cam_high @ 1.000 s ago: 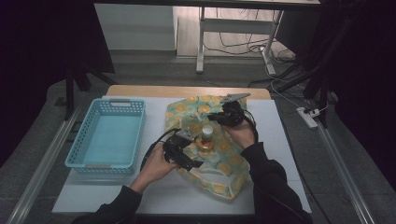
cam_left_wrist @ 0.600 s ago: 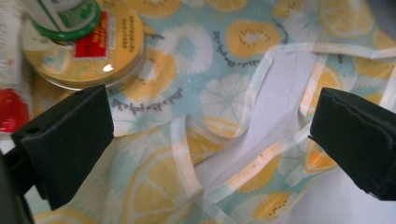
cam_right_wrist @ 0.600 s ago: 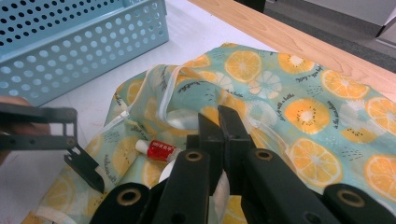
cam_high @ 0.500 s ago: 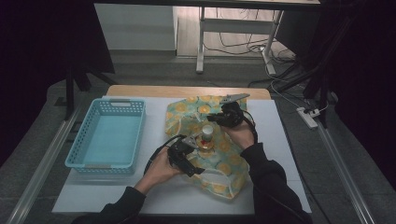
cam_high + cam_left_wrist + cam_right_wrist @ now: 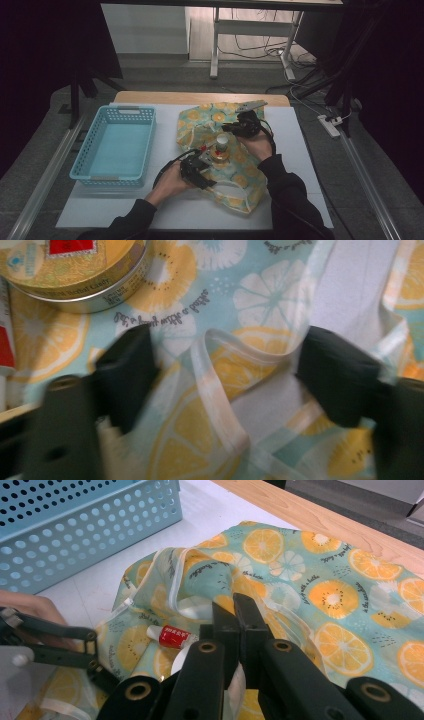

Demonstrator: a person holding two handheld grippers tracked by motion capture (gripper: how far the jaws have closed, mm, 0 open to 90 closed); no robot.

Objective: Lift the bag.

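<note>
Table (image 5: 165, 215): white top under both grippers, with a wooden strip along its far edge.
Basket (image 5: 116, 145): light blue and perforated, well to the left of the left gripper; in the right gripper view its wall (image 5: 85, 525) stands beyond the cloth.
Cloth (image 5: 227, 165): light blue with orange slices printed on it, spread crumpled under and between both grippers; its white handle strap (image 5: 220, 385) loops up between the left gripper's jaws.
Left gripper (image 5: 196, 169): held low over the near left part of the cloth; its jaws have just been closing and stand apart on either side of the strap, their pads not pressing on it.
Right gripper (image 5: 234, 611): at the far side of the cloth, jaws closed together on a white edge of the cloth, which shows pinched between them lower down.
Tin (image 5: 75, 270): round and golden with a red label, lying on the cloth just beyond the left gripper's jaws.
Bottle (image 5: 222, 145): white-capped, upright on the cloth between the two grippers.
Tube (image 5: 170, 636): small, red and white, on the cloth just left of the right gripper's jaws.
</note>
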